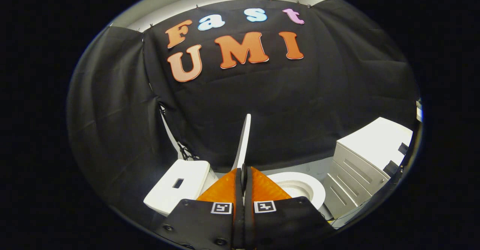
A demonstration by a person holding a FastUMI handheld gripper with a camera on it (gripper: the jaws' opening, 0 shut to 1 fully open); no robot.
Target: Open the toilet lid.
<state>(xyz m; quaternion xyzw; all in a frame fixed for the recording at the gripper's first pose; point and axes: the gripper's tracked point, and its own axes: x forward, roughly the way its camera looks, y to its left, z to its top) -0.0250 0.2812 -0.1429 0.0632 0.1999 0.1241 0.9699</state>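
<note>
The white toilet lid (244, 137) is raised and seen edge-on, a thin blade rising just ahead of my fingers. My gripper (243, 172) is shut on the lid's lower edge, with an orange finger (224, 190) pressing on each side. To the right of the fingers lies the white seat ring (317, 190) around the open bowl. The white tank (176, 186), with a dark flush button on top, sits to the left of the fingers.
A white cabinet (369, 154) with drawers stands to the right of the toilet, close to the bowl. Black cloth walls close in behind and on the left. A white pole (168, 130) leans along the cloth behind the tank.
</note>
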